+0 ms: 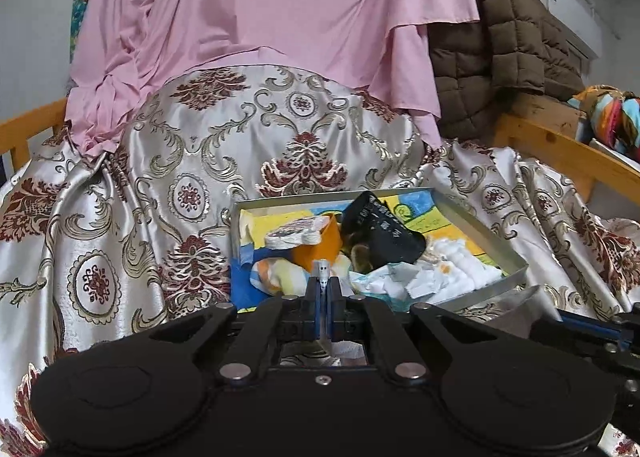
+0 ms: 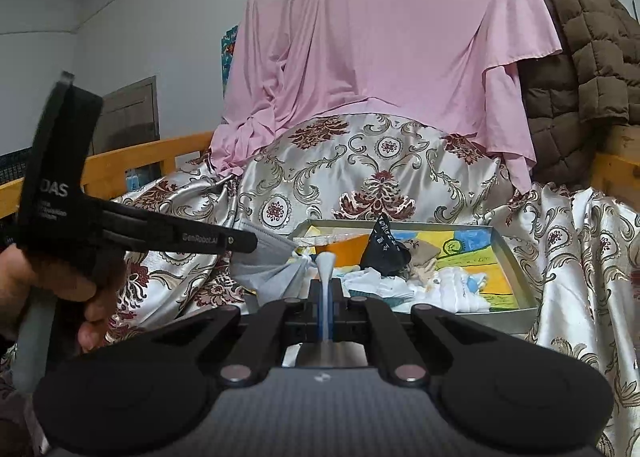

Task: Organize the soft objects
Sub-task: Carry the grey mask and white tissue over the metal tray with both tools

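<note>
A metal tray point(image 1: 516, 257) sits on the patterned satin cloth and holds soft things: a black pouch point(image 1: 380, 229), an orange piece point(image 1: 320, 245), white cloths point(image 1: 452, 269) and a striped cloth point(image 1: 276, 273). My left gripper point(image 1: 322, 269) is shut at the tray's near edge. In the right wrist view the left gripper point(image 2: 252, 243) is shut on a grey face mask point(image 2: 272, 265) that hangs beside the tray point(image 2: 516, 257). My right gripper point(image 2: 326, 261) is shut and empty before the tray; the black pouch point(image 2: 386, 249) lies just beyond.
A pink sheet point(image 1: 280, 17) drapes over the back. A brown quilted jacket point(image 1: 508, 37) hangs at the right. Wooden rails point(image 1: 560, 153) run along both sides. A colourful cloth point(image 1: 612, 117) lies at the far right.
</note>
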The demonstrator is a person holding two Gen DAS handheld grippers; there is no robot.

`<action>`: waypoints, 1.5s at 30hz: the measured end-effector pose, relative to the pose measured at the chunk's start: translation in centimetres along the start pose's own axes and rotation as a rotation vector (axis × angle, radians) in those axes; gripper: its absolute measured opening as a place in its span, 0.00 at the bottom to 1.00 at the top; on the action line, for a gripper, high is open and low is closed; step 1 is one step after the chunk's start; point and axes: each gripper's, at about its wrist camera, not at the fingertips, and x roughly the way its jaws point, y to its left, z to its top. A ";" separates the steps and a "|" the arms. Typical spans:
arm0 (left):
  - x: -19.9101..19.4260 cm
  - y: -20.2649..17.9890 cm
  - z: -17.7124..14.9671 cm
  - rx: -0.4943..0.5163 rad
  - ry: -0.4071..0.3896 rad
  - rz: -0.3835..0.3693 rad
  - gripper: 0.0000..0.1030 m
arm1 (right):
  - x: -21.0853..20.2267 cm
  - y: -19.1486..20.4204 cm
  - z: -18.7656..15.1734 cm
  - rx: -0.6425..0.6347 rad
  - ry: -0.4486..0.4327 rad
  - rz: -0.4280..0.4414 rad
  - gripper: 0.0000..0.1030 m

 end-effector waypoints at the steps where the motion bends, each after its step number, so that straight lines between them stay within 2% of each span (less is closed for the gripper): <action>1: 0.1 0.2 0.1 -0.003 -0.004 0.003 0.01 | 0.0 0.1 0.0 -0.002 0.000 -0.001 0.02; 11: -1.5 0.9 2.6 -0.077 -0.077 -0.043 0.01 | -0.1 -0.6 1.3 0.026 -0.036 0.002 0.02; 17: -0.9 1.1 4.8 -0.062 -0.145 -0.074 0.02 | 0.2 -1.1 4.9 0.036 -0.072 -0.014 0.02; 23: 2.7 1.5 5.9 -0.052 -0.153 -0.087 0.02 | 4.7 -2.4 9.9 0.037 -0.053 -0.026 0.02; 29: 6.8 1.7 5.6 -0.126 -0.147 -0.124 0.02 | 10.9 -4.0 12.7 0.032 -0.022 -0.087 0.02; 36: 10.2 1.6 4.0 -0.152 -0.101 -0.148 0.01 | 17.0 -6.7 11.8 0.101 0.044 -0.168 0.02; 45: 11.9 1.5 2.9 -0.164 -0.061 -0.183 0.02 | 20.0 -8.9 10.4 0.147 0.094 -0.276 0.02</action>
